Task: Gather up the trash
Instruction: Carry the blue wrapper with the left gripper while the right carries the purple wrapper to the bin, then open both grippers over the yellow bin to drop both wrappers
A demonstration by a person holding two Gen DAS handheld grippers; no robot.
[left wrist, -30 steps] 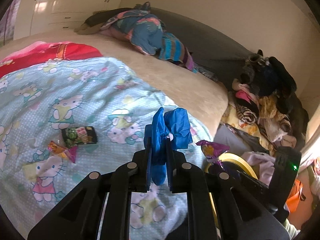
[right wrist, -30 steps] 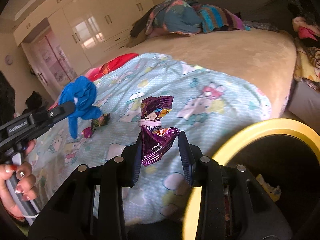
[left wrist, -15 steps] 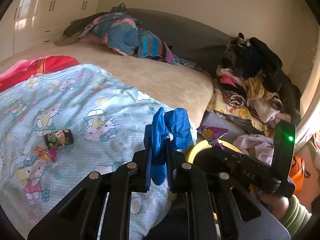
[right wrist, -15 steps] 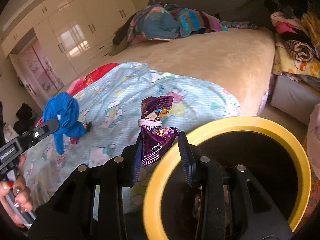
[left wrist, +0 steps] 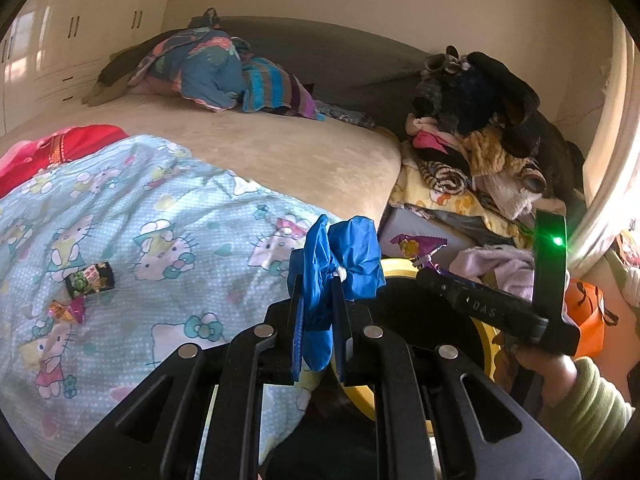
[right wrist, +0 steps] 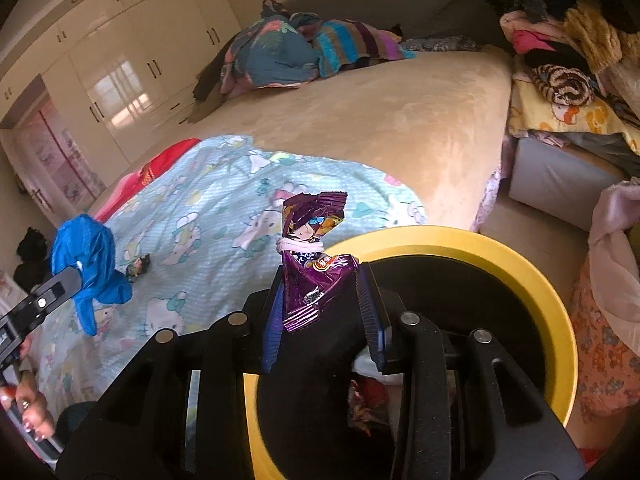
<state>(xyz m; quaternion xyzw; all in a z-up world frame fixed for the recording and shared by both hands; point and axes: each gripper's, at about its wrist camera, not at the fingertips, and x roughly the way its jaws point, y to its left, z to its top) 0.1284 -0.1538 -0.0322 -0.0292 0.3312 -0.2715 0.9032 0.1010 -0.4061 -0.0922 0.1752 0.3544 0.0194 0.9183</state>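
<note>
My left gripper (left wrist: pixel 318 308) is shut on a crumpled blue glove (left wrist: pixel 340 256) and holds it at the bed's edge, beside the bin. My right gripper (right wrist: pixel 320 304) has opened wider; the purple snack wrapper (right wrist: pixel 314 264) still leans against its left finger, above the yellow-rimmed bin (right wrist: pixel 532 292). The bin also shows in the left wrist view (left wrist: pixel 394 268), with the right gripper (left wrist: pixel 430 264) over it. A dark wrapper (left wrist: pixel 90 279) and a small pink-orange wrapper (left wrist: pixel 66 311) lie on the Hello Kitty blanket (left wrist: pixel 168 248). The blue glove also shows in the right wrist view (right wrist: pixel 90 264).
Trash lies in the bin's bottom (right wrist: pixel 368 404). A pile of clothes (left wrist: pixel 476 152) is stacked right of the bed over a grey box (right wrist: pixel 560 180). Folded blankets (left wrist: pixel 216 72) sit at the bed's far end. White wardrobes (right wrist: pixel 120 64) line the far wall.
Both grippers have moved right, toward and over the bin. The right jaws have spread wider around the purple wrapper. The left gripper still pinches the glove.
</note>
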